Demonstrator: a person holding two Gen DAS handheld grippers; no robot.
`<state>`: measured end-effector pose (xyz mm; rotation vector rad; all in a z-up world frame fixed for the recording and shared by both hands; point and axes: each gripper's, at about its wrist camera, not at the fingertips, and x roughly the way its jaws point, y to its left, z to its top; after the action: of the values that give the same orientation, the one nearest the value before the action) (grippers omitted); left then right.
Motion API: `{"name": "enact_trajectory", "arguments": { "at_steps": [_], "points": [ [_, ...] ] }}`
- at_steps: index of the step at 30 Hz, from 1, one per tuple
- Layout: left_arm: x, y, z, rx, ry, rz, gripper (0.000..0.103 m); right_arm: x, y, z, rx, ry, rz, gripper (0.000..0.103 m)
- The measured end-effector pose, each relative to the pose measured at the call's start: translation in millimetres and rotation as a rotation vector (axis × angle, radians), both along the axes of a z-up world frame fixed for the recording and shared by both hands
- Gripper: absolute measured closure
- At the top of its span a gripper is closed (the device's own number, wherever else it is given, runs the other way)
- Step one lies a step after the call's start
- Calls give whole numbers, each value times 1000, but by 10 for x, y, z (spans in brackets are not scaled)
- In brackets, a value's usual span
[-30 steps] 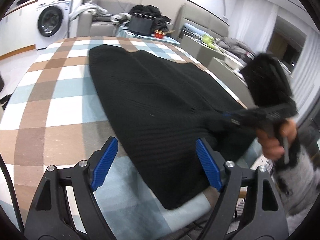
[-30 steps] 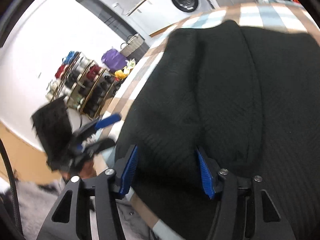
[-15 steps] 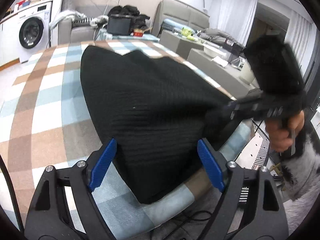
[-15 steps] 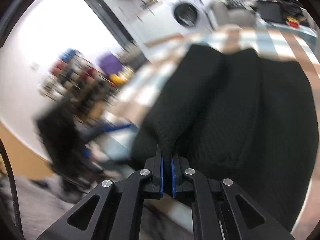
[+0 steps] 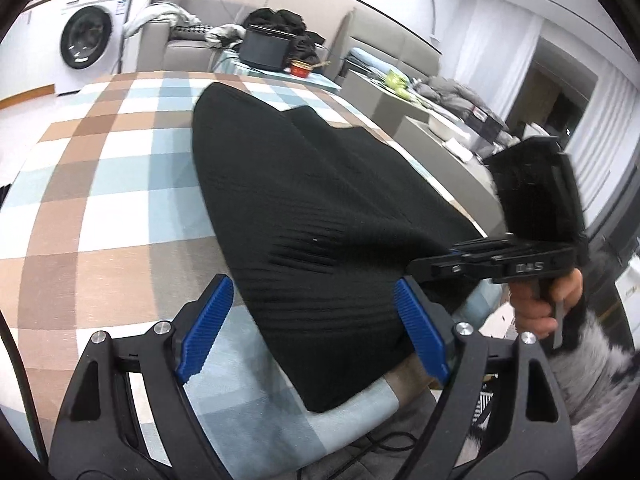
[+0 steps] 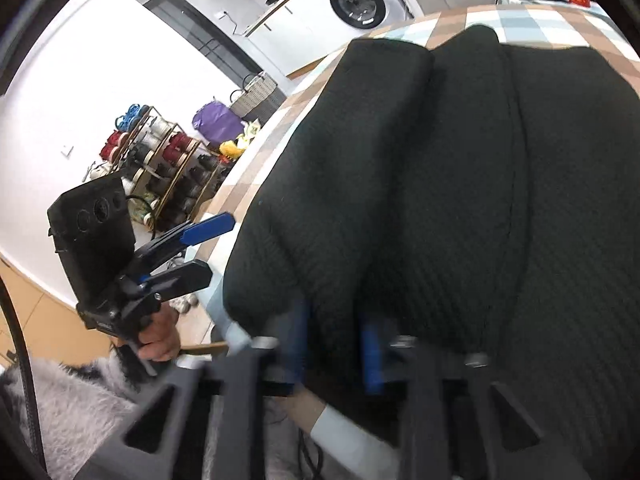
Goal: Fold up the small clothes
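A black ribbed knit garment point(image 5: 304, 200) lies spread on the checked tablecloth point(image 5: 100, 200), and its near corner reaches the table's front edge. My left gripper point(image 5: 314, 324) hovers open over that near corner; the blue pads point(image 5: 208, 320) stand wide on either side of the cloth and do not press it. Held by a hand point(image 5: 536, 300) at the right, my right gripper point(image 5: 418, 270) is shut on a raised fold of the garment's edge. In the right wrist view, blurred, the right gripper point(image 6: 335, 344) has black cloth point(image 6: 440, 200) bunched between its pads. The left gripper point(image 6: 208, 248) shows there open at the table's left edge.
Behind the table stand a washing machine point(image 5: 86, 38), a grey sofa with a black box point(image 5: 264, 46) and a red tin point(image 5: 301, 68). A rack of thread spools point(image 6: 160, 160) and a purple bag point(image 6: 218, 124) stand on the floor to the left. The table's front edge is close under both grippers.
The right gripper went from open around the garment's fold to shut on it, and the cloth there now stands pulled up. The left gripper stayed open over the near corner.
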<state>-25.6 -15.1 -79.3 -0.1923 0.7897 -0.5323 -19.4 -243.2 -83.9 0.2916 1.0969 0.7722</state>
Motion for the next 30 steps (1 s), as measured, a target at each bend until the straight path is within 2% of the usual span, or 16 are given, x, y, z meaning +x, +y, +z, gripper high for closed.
{"name": "enact_trajectory", "arguments": {
  "at_steps": [4, 6, 9, 11, 13, 14, 16, 17, 18, 20, 24, 26, 28, 30],
  "points": [
    [12, 75, 52, -20, -3, 26, 22, -203, 40, 444, 46, -87, -11, 97],
    [1, 63, 58, -19, -5, 21, 22, -336, 20, 525, 36, -102, -14, 97],
    [40, -48, -11, 5, 15, -4, 22, -403, -1, 280, -41, -44, -23, 97],
    [59, -163, -85, 51, 36, -29, 22, -390, 1, 30, -107, 24, -24, 97],
    [33, -281, -163, 115, 41, -68, 22, -394, -128, 56, -64, 17, -31, 95],
    [11, -312, -177, 142, 31, -68, 21, -396, -142, 94, -63, 12, -28, 91],
    [-25, -346, -211, 179, 15, -73, 21, -373, -138, 133, -36, 8, -25, 76],
    [-30, -335, -230, 174, 25, -75, 21, -345, -167, 160, 5, 16, -26, 57],
    [-22, -308, -252, 159, 43, -77, 21, -297, -177, 165, 31, 22, -39, 46],
    [5, -298, -311, 146, 84, -84, 21, -180, -280, 196, 56, 21, -88, 46],
    [-46, -317, -344, 175, 57, -113, 21, 251, -360, 178, 82, 40, -196, 46],
    [-41, -309, -355, 169, 56, -117, 20, 515, -330, 137, 63, 67, -227, 47],
    [-47, -299, -358, 166, 53, -124, 20, 711, -273, 118, 37, 60, -228, 55],
    [-60, -276, -365, 161, 51, -128, 19, 820, -80, 96, -11, 55, -217, 70]
  ]
}}
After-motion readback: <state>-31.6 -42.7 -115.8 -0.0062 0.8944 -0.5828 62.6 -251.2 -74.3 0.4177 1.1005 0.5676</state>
